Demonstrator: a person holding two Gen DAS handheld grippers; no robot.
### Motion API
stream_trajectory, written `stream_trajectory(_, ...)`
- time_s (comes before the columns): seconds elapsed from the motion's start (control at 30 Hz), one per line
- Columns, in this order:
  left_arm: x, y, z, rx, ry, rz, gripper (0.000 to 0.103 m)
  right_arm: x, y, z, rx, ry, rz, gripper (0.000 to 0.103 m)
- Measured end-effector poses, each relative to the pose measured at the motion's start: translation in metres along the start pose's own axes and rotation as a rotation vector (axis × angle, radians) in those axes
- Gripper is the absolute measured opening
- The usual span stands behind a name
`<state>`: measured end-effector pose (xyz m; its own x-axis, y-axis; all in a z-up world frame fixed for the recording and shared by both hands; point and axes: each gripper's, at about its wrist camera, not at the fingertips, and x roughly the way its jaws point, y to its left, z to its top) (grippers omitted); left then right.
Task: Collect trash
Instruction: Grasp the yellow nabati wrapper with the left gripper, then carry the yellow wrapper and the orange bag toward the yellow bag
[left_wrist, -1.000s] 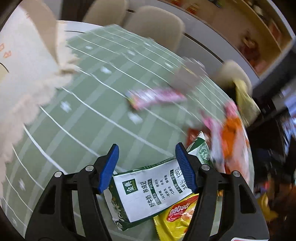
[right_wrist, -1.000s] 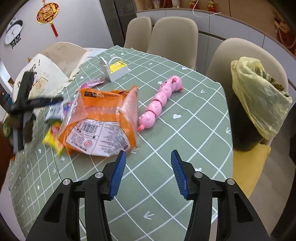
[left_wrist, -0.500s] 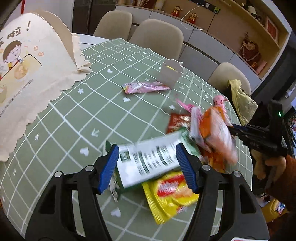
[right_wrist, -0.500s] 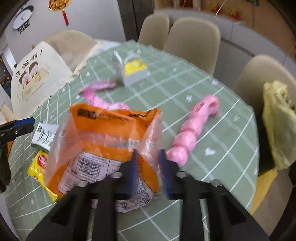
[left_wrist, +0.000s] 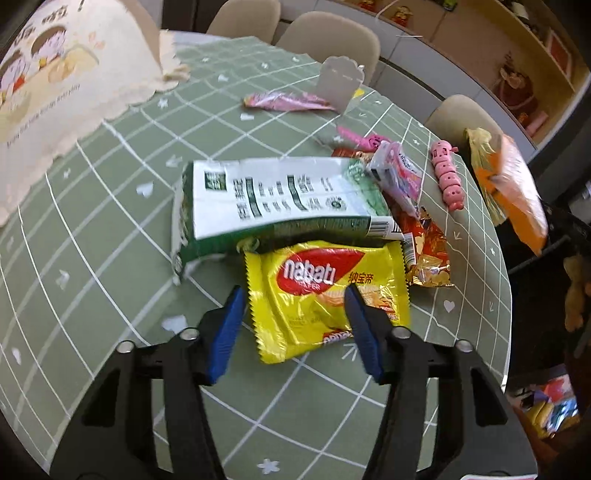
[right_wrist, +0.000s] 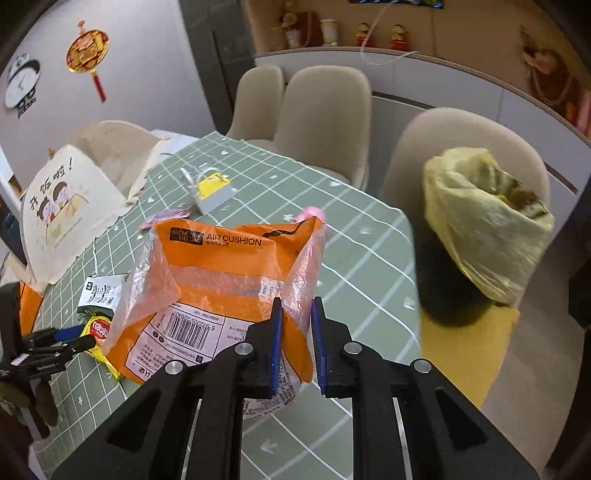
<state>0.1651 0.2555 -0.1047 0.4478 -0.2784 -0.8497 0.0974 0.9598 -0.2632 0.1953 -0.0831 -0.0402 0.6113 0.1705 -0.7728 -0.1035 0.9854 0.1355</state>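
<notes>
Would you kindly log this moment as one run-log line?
right hand-held gripper: shut on orange bag, lifted | left hand-held gripper: closing, jaws open astride yellow wafer packet | trash bag: beside table

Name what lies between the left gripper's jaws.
In the left wrist view, the yellow Nabati wrapper lies between the left gripper's jaws, which have just been closing.

Two wrist fisheyes, steeply down and close over one green checked table (left_wrist: 110, 229), shared yellow wafer packet (right_wrist: 99, 329).
</notes>
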Motion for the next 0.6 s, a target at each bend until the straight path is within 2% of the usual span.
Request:
stream_trajectory(0.07,0.005,-0.003,-0.002,-0.03,0.018,0.002,0.036,-0.005,-0.005,-0.004,0.016,-0.008,0.002,0.016)
stream_trajectory(0.1,0.008,-0.004,-0.002,-0.04,0.026,-0.01,0.035,-0.006,-0.005,-0.005,0.022,-0.012,0.003,0.016)
stream_trajectory(0.17,0.008,-0.012,0.0,-0.039,0.019,-0.038,0.024,-0.009,-0.008,-0.006,0.035,-0.019,0.013,0.016)
stream_trajectory(0.2,0.006,-0.017,0.0,-0.03,0.009,-0.045,0.015,-0.012,-0.009,-0.006,0.037,-0.024,0.018,0.016)
stream_trajectory(0.23,0.003,-0.026,0.002,-0.016,-0.002,-0.049,0.013,-0.014,-0.009,-0.006,0.037,-0.031,0.021,0.016)
stream_trajectory(0.4,-0.013,-0.06,0.012,0.053,-0.057,-0.031,0.011,-0.035,-0.014,-0.004,0.016,-0.078,0.027,0.016)
stream_trajectory(0.6,-0.035,-0.084,0.021,0.06,-0.128,-0.032,0.007,-0.063,-0.028,-0.001,-0.006,-0.127,0.018,0.016)
